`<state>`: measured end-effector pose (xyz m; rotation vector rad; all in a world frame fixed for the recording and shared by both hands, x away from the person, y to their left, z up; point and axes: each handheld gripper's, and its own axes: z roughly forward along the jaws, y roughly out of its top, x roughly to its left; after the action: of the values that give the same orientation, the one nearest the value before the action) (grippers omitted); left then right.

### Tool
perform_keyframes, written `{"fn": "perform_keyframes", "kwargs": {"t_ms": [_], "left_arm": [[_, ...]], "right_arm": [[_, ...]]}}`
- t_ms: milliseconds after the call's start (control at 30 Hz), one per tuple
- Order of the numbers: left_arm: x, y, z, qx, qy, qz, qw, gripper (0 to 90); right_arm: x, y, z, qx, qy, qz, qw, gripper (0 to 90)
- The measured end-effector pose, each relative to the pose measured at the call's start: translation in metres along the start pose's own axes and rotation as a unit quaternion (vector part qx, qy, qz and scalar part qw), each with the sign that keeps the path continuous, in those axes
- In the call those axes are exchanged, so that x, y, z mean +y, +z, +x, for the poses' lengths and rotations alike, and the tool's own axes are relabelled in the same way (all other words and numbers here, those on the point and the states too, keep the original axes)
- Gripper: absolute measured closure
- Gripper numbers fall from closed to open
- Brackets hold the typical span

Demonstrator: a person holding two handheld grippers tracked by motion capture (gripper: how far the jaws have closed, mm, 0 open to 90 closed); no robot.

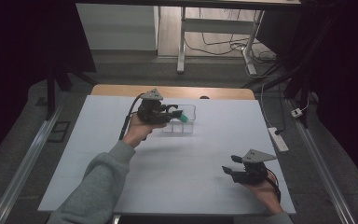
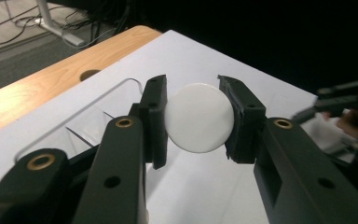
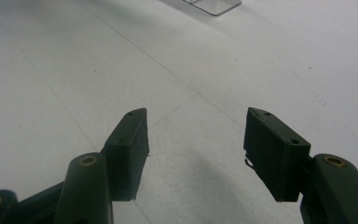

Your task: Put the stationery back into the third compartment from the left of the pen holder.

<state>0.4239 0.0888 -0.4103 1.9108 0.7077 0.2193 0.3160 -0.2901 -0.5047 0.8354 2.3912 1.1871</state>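
Left tool [image 2: 193, 119] clamped on a white round disc [image 2: 199, 117] right between its pads, hovering over the clear tray [image 1: 185, 122] just underneath, right tool [image 3: 196, 149] released and well off on bare surface [image 1: 191, 158].

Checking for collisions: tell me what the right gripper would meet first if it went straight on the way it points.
Probably the bare white tabletop: the open right gripper points across it, slightly downward. The clear box lies farther off, roughly ahead; depth is unclear.
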Motion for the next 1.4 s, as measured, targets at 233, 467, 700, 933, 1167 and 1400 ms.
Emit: {"fn": "perform_keyframes", "kwargs": {"t_ms": [233, 467, 700, 933, 1167, 1400], "left_arm": [[0.015, 0.02, 0.016, 0.022, 0.003, 0.026, 0.9994, 64.1], [0.022, 0.039, 0.023, 0.03, 0.008, 0.052, 0.9982, 64.0], [0.019, 0.051, 0.024, 0.02, 0.007, 0.062, 0.9978, 63.7], [0.019, 0.049, 0.023, 0.027, -0.001, 0.056, 0.9981, 36.5], [0.008, 0.025, 0.018, 0.02, 0.013, 0.051, 0.9984, 35.0], [-0.021, -0.016, 0.008, 0.021, 0.023, 0.064, 0.9974, 36.7]], "right_arm": [[0.0, 0.002, 0.001, -0.002, -0.003, 0.006, 1.0, 39.6], [-0.001, 0.002, 0.0, -0.002, -0.005, 0.01, 0.9999, 39.6], [-0.002, 0.003, 0.0, -0.002, -0.005, 0.013, 0.9999, 39.5], [-0.002, 0.003, 0.0, -0.004, -0.007, 0.015, 0.9999, 39.3], [-0.003, 0.001, -0.001, -0.007, -0.006, 0.016, 0.9998, 39.3], [-0.005, -0.003, -0.003, -0.013, -0.003, 0.01, 0.9999, 39.2]]}}
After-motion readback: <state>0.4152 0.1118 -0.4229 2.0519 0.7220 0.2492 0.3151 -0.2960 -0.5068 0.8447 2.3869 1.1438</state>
